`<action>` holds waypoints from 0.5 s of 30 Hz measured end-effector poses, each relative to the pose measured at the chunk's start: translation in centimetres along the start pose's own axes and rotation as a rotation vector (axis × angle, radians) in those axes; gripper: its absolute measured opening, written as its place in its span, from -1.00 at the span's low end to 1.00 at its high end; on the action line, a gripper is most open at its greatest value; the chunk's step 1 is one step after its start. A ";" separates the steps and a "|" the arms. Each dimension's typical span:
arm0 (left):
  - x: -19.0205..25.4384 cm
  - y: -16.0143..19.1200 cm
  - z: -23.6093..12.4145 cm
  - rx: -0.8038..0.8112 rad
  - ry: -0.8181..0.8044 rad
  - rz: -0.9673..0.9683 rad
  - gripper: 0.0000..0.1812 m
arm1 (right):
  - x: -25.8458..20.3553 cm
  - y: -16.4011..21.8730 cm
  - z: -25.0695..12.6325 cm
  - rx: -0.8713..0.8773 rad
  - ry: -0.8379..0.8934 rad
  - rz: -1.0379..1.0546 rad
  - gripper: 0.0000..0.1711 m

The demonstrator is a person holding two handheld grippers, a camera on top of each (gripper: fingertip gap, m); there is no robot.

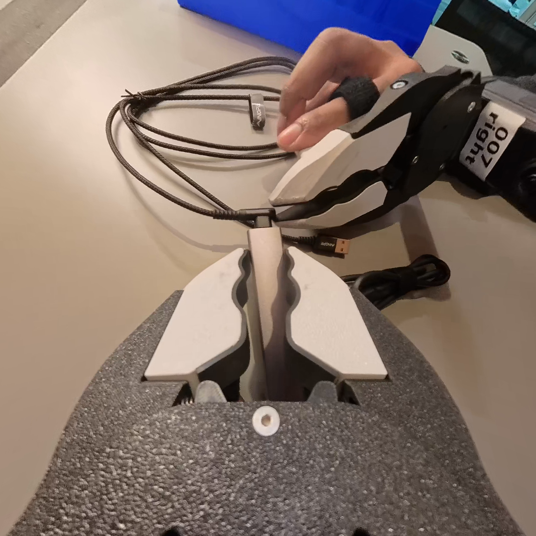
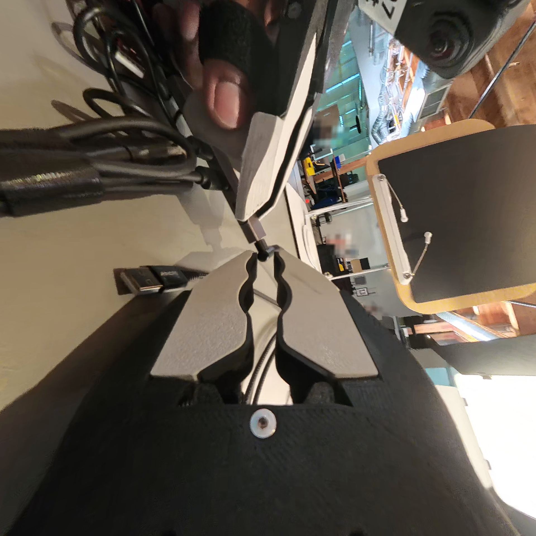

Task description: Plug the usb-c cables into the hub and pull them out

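Note:
My left gripper (image 1: 265, 252) is shut on a slim grey hub (image 1: 262, 290) that sticks out forward past its fingertips, above the beige table (image 1: 72, 261). A black right-angle usb-c plug (image 1: 262, 217) sits in the hub's far end. Its braided cable (image 1: 174, 145) lies coiled on the table behind. My right gripper (image 1: 274, 210) comes in from the right with its tips closed on that plug. In the right wrist view, the right gripper (image 2: 265, 256) pinches the plug (image 2: 264, 254) at its tips. The hub's end (image 2: 255, 229) shows just beyond, held by the left gripper (image 2: 249, 217).
The cable's USB-A plug (image 1: 333, 246) lies on the table under the right gripper and also shows in the right wrist view (image 2: 150, 280). A bundled black cable (image 1: 406, 278) lies at the right. A blue box (image 1: 290, 20) stands at the back. A person's hand (image 1: 333, 87) holds the right gripper. My left and right fingertips are right by each other.

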State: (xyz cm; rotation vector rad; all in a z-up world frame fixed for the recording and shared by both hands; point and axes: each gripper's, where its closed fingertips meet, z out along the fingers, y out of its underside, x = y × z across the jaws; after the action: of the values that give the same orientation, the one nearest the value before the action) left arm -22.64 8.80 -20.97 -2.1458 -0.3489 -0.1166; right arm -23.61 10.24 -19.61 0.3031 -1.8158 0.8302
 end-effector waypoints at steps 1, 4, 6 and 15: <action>-0.3 -0.2 0.0 0.009 -0.008 -0.008 -0.75 | 0.3 0.2 0.0 -0.012 0.022 -0.006 -0.88; -1.2 -0.2 0.0 0.004 -0.034 -0.036 -0.75 | 2.5 1.1 -0.3 -0.041 0.133 0.039 -1.00; -1.6 -0.2 0.2 -0.004 -0.043 -0.035 -0.75 | 3.6 2.0 -0.5 -0.066 0.168 0.123 -1.00; -2.4 -0.8 0.3 0.011 -0.055 -0.039 -0.75 | 6.2 7.5 -2.6 -0.387 0.220 0.730 -0.67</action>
State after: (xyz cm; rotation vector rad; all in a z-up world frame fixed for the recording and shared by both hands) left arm -25.20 8.94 -21.03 -2.1351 -0.4220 -0.0781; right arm -28.51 18.52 -16.51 -0.7143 -1.8316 0.9225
